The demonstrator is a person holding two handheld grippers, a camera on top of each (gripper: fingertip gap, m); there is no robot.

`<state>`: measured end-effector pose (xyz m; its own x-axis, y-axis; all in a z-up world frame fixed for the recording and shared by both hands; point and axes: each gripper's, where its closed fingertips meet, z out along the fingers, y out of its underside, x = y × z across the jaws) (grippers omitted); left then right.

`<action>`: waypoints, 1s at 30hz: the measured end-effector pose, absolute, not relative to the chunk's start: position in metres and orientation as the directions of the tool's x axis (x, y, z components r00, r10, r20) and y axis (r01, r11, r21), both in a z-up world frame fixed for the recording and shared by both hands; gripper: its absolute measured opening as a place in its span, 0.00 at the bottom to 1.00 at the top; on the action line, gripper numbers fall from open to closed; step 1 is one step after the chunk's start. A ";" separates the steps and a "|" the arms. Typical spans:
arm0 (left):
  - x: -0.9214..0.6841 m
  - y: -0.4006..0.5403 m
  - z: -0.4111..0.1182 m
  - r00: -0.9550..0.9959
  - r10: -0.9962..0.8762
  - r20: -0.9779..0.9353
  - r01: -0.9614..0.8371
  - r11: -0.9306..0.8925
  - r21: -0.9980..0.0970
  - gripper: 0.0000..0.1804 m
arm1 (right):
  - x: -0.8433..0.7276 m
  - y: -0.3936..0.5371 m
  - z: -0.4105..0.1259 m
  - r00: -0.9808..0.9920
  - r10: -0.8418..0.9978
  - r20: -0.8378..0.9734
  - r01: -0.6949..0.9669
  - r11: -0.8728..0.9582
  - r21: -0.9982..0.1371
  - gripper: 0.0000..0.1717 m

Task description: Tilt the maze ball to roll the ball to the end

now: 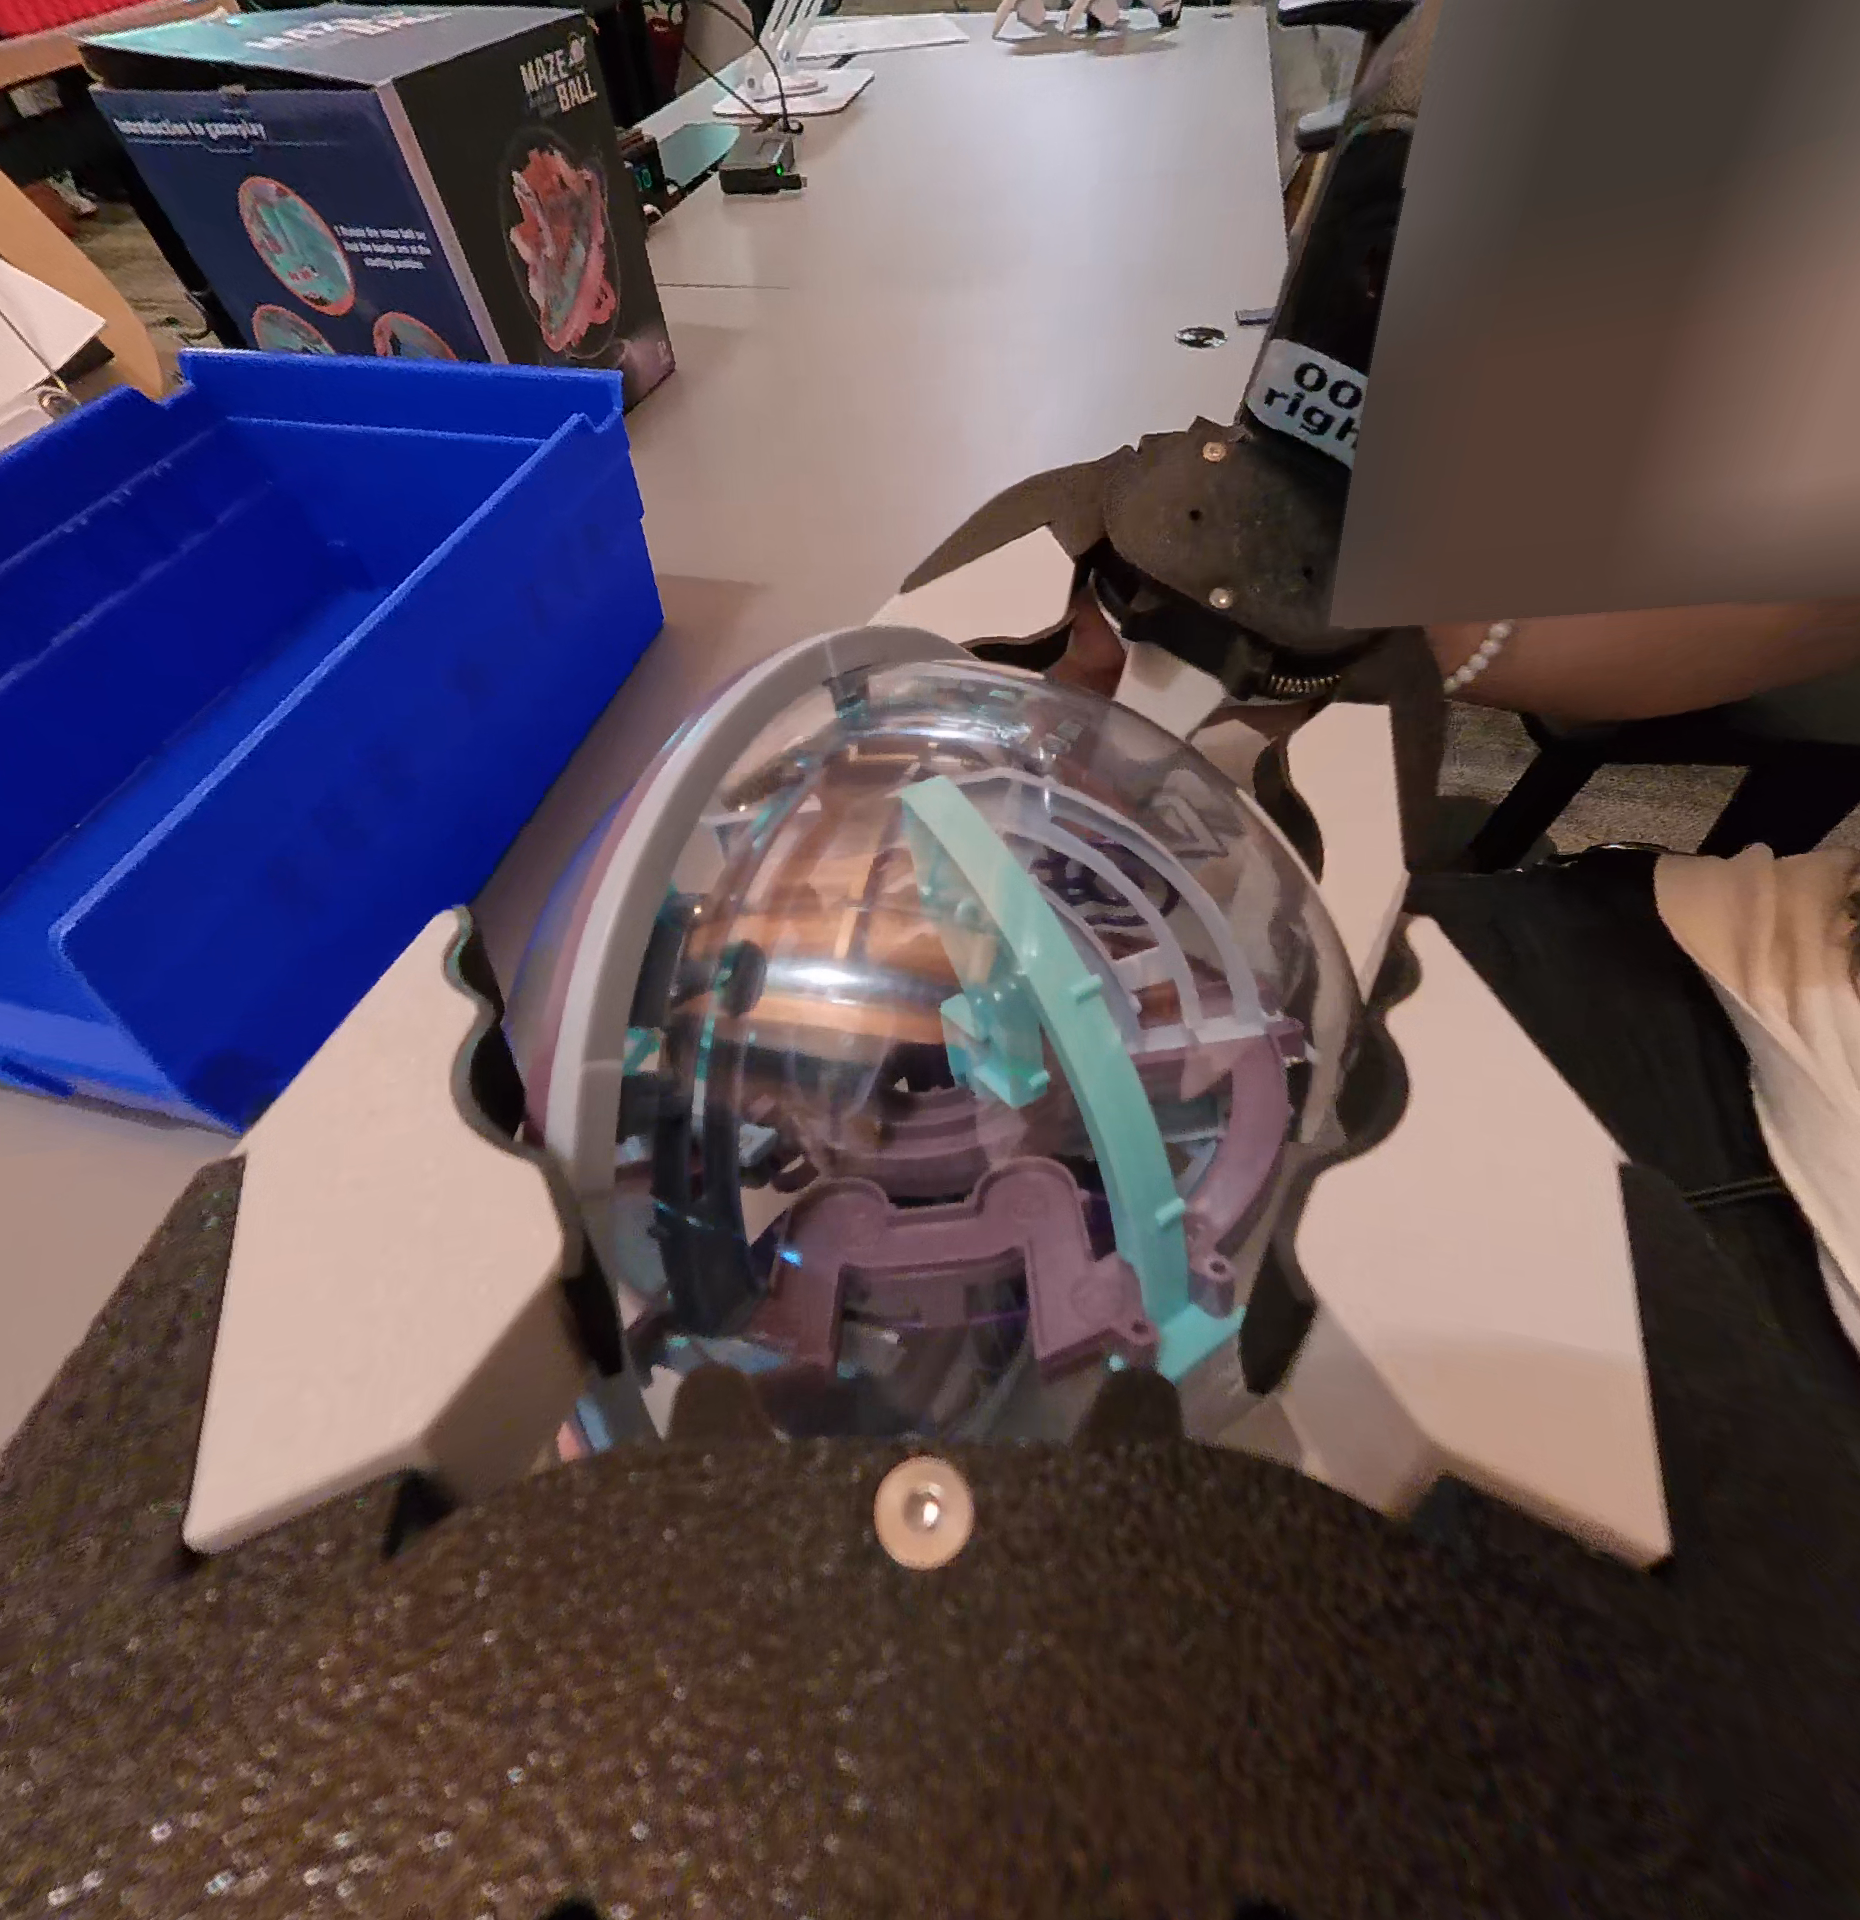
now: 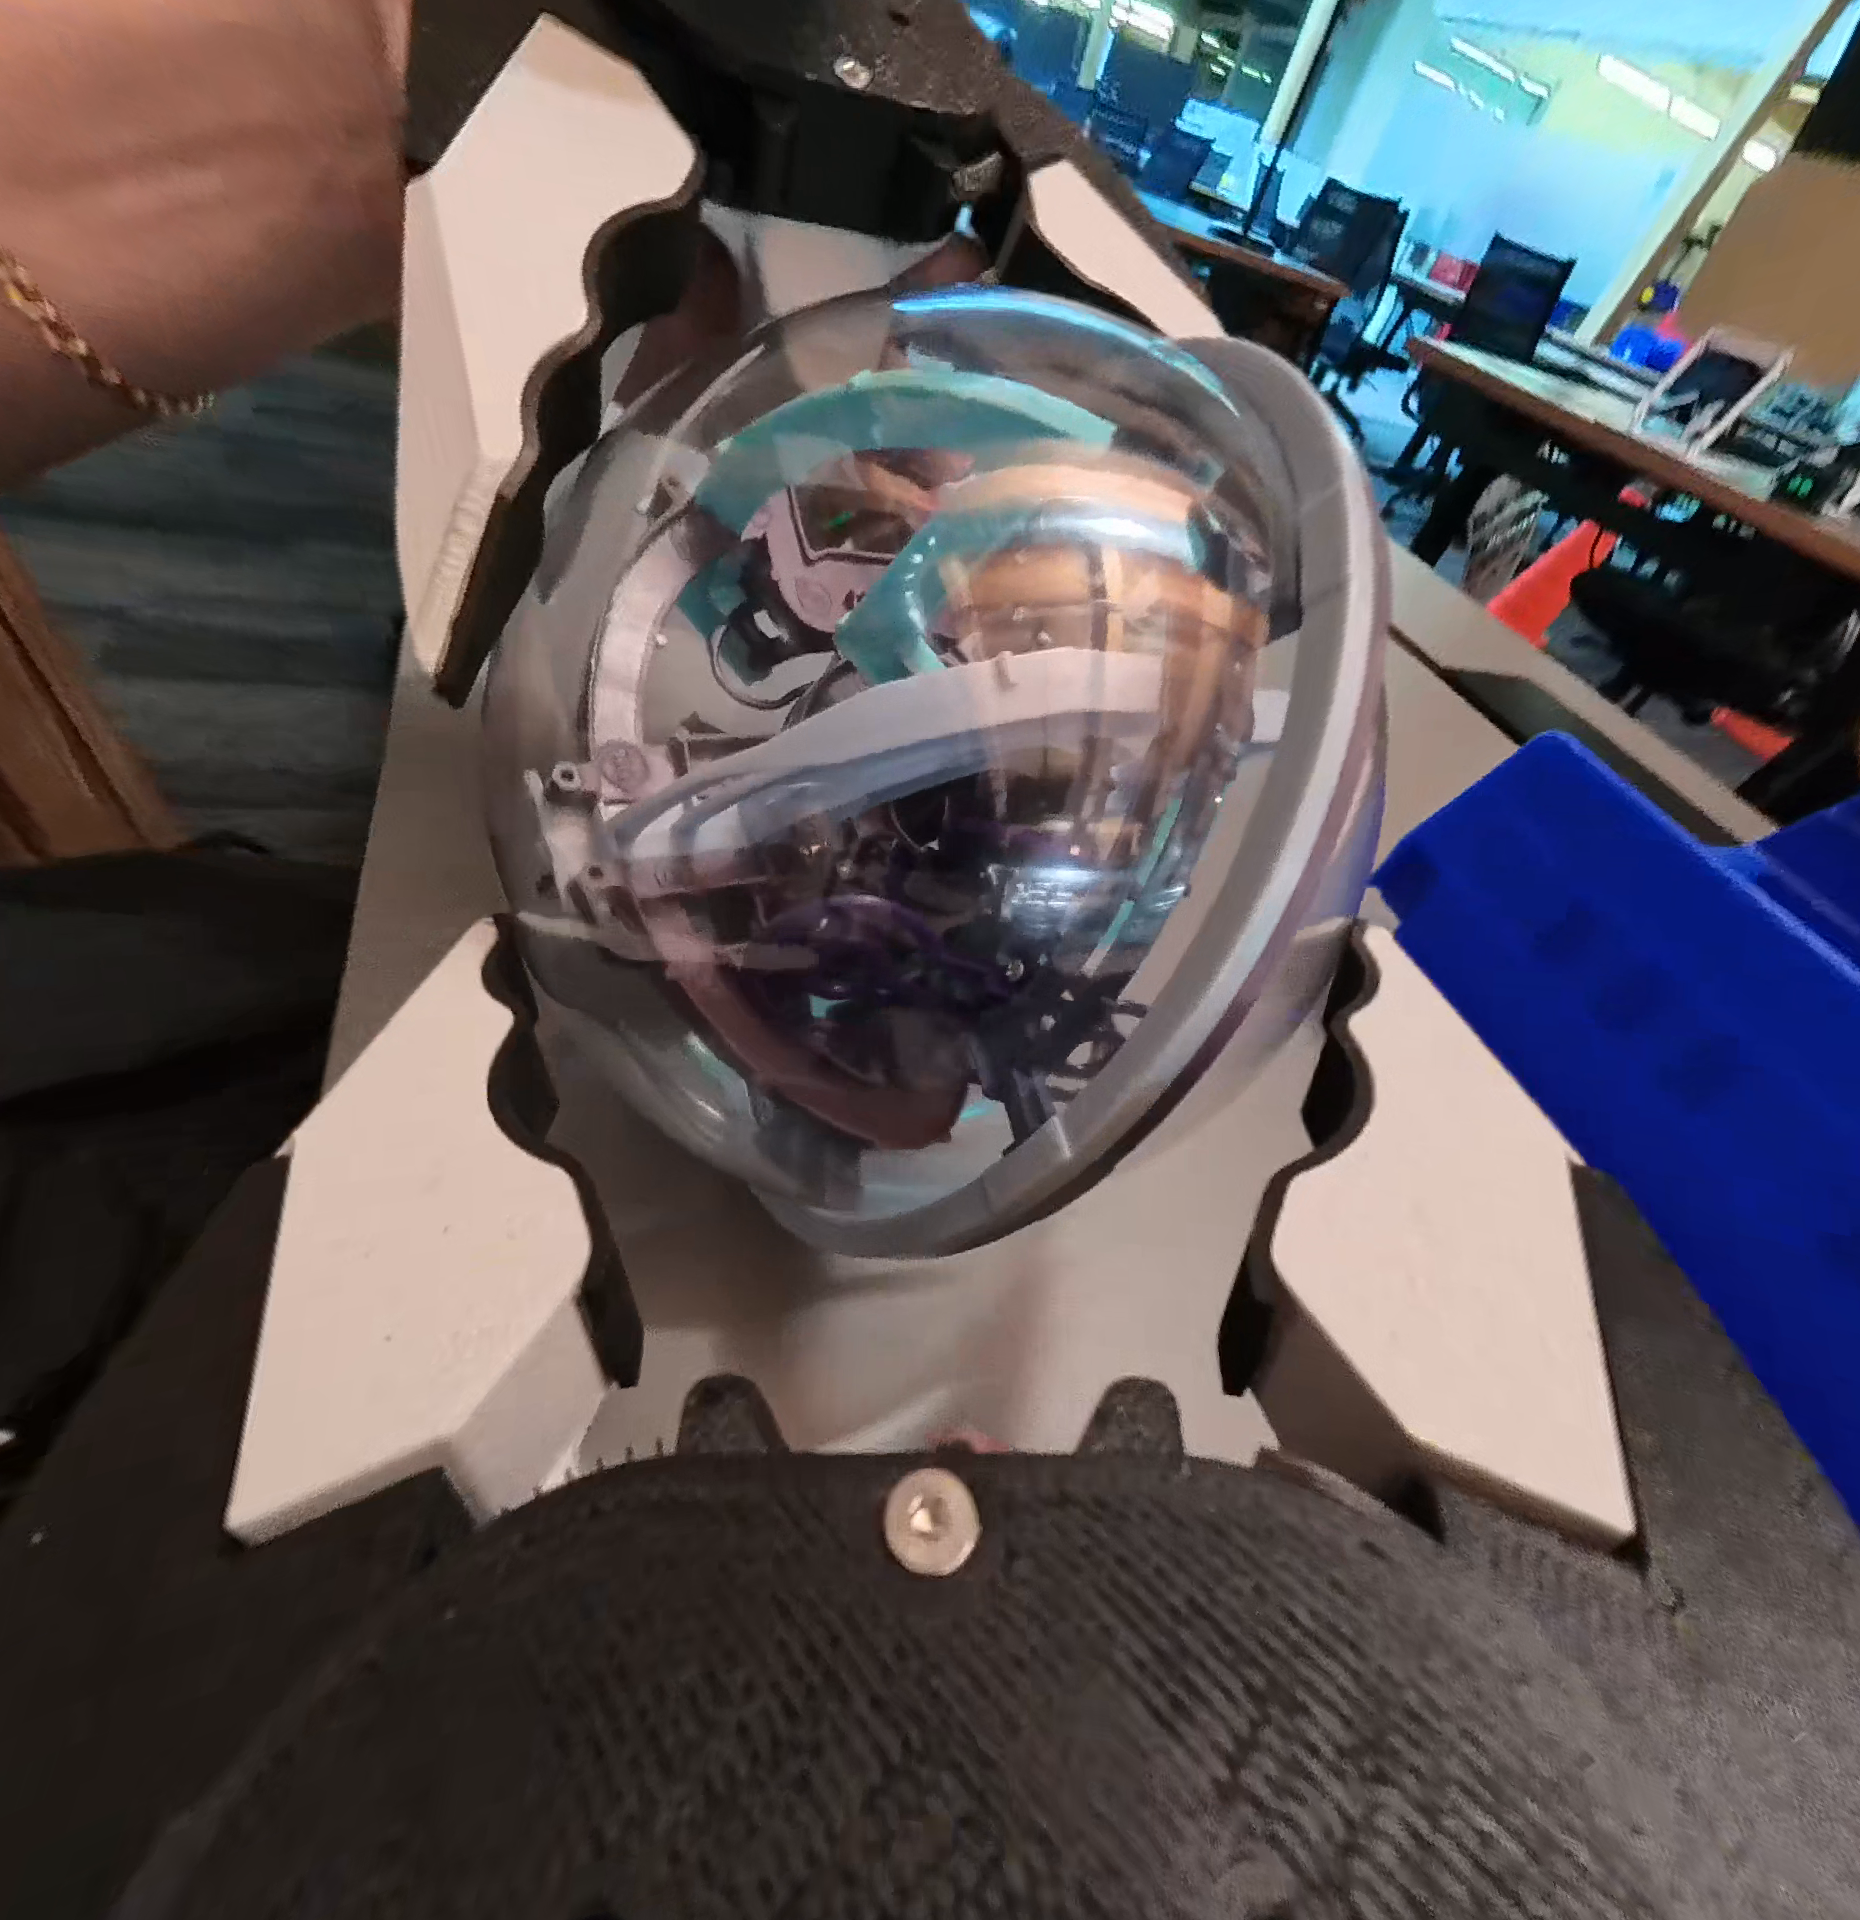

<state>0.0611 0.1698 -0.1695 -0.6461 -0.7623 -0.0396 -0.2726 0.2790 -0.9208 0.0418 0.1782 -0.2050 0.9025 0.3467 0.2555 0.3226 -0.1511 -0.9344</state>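
The maze ball (image 1: 905, 987) is a clear sphere with a grey equator ring and teal, purple and brown tracks inside. My left gripper (image 1: 931, 925) is shut on it, one pad on the ring side and one on the clear dome. My right gripper (image 1: 1196, 707) grips the far side of the ball. In the right wrist view the maze ball (image 2: 926, 748) sits between the right gripper's (image 2: 926, 935) pads, both pressed on it, with the left gripper (image 2: 801, 312) clasping its far side. The ball is tilted, ring slanting. I cannot make out the small ball inside.
A blue plastic bin (image 1: 282, 675) stands on the grey table (image 1: 957, 260) to the left; it also shows in the right wrist view (image 2: 1684, 1039). The game's dark box (image 1: 386, 208) stands behind it. A person's arm with a bracelet (image 2: 126, 208) is close by.
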 end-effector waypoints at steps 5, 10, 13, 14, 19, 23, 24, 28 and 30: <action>0.060 0.168 -0.169 -0.663 -0.747 -0.052 -0.259 0.294 -0.920 0.86 | 0.044 0.179 -0.208 0.852 0.353 0.386 0.444 -0.099 -0.890 0.86; 0.059 0.168 -0.169 -0.670 -0.740 -0.051 -0.252 0.293 -0.922 0.86 | 0.045 0.178 -0.208 0.834 0.369 0.409 0.468 -0.080 -0.880 0.85; 0.058 0.166 -0.169 -0.682 -0.729 -0.058 -0.239 0.297 -0.924 0.86 | 0.046 0.175 -0.207 0.823 0.383 0.419 0.478 -0.068 -0.876 0.83; 0.058 0.166 -0.169 -0.685 -0.727 -0.055 -0.239 0.295 -0.925 0.86 | 0.046 0.174 -0.207 0.822 0.387 0.418 0.477 -0.069 -0.876 0.83; 0.061 0.167 -0.170 -0.688 -0.725 -0.021 -0.254 0.268 -0.929 0.87 | 0.048 0.174 -0.208 0.834 0.395 0.385 0.448 -0.079 -0.890 0.82; 0.061 0.168 -0.170 -0.689 -0.725 -0.013 -0.256 0.260 -0.931 0.87 | 0.048 0.174 -0.208 0.838 0.396 0.377 0.442 -0.086 -0.893 0.82; 0.062 0.168 -0.170 -0.688 -0.725 -0.011 -0.257 0.258 -0.931 0.87 | 0.048 0.174 -0.209 0.838 0.396 0.375 0.441 -0.087 -0.893 0.82; 0.062 0.167 -0.170 -0.683 -0.730 -0.018 -0.254 0.260 -0.932 0.87 | 0.048 0.174 -0.209 0.835 0.397 0.380 0.446 -0.085 -0.891 0.82; 0.061 0.166 -0.170 -0.675 -0.737 -0.032 -0.251 0.270 -0.930 0.87 | 0.048 0.173 -0.209 0.830 0.400 0.389 0.455 -0.082 -0.887 0.82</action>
